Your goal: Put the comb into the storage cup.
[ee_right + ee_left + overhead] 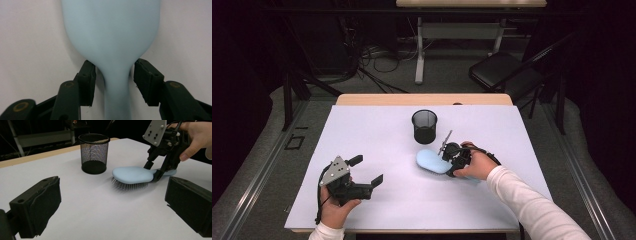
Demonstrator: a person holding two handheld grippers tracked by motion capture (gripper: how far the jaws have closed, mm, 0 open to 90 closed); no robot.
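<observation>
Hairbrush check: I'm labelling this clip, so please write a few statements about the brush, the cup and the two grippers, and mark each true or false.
1. The light blue hairbrush lies bristles down on the white table cover. True.
2. The right gripper has its fingers on either side of the brush's handle neck. True; small gaps show, so they are not pressing yet.
3. The brush stands inside the black mesh cup. False; it lies on the table beside the cup.
4. The left gripper holds the cup. False; its fingers are open with nothing between them, away from the cup.
5. The cup stands upright. True.
</observation>
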